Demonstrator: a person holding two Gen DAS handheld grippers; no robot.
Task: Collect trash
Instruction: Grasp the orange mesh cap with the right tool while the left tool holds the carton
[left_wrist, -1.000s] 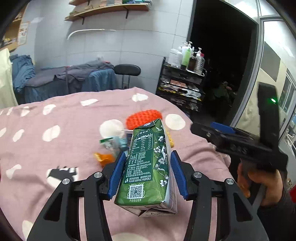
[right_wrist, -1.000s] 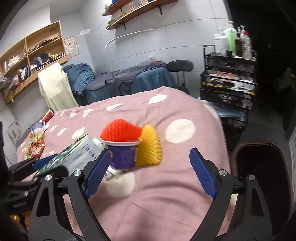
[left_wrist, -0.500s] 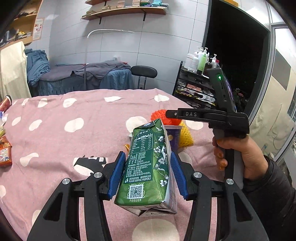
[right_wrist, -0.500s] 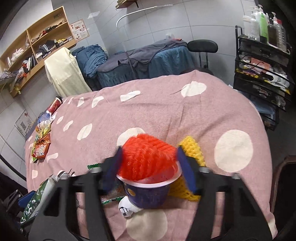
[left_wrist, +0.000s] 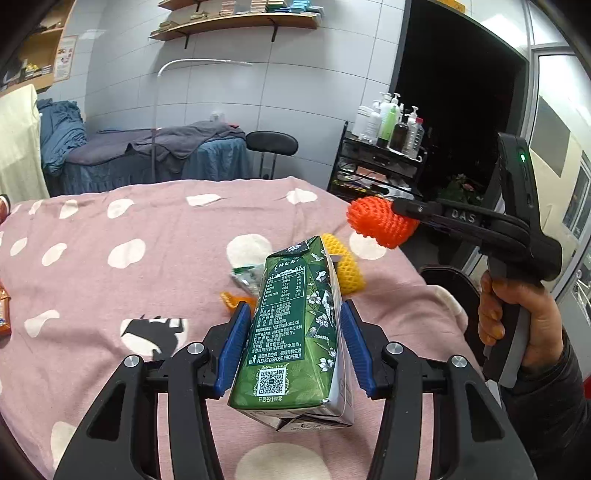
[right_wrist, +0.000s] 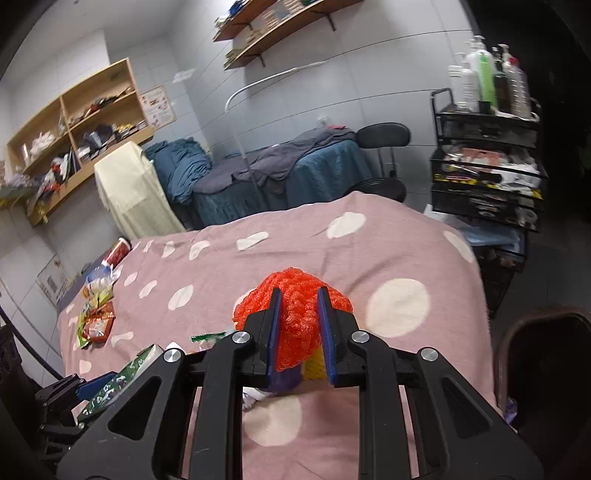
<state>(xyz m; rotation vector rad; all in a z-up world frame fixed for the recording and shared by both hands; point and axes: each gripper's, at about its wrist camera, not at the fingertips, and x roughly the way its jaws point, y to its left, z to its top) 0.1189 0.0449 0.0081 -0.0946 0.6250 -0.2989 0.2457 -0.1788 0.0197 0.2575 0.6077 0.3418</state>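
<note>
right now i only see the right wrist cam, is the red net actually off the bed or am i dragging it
observer: It is off the bed. In the left wrist view the red foam net hangs in the air at the tips of the right gripper, whose jaws have just closed on it.
operator: did anything come up with it
observer: No. In that view nothing hangs under the net.
operator: and the carton on the left, good grip
observer: Yes. The green carton stands nearly upright in the left gripper, with a blue pad pressed on each side and its base clear of the pink blanket.
</note>
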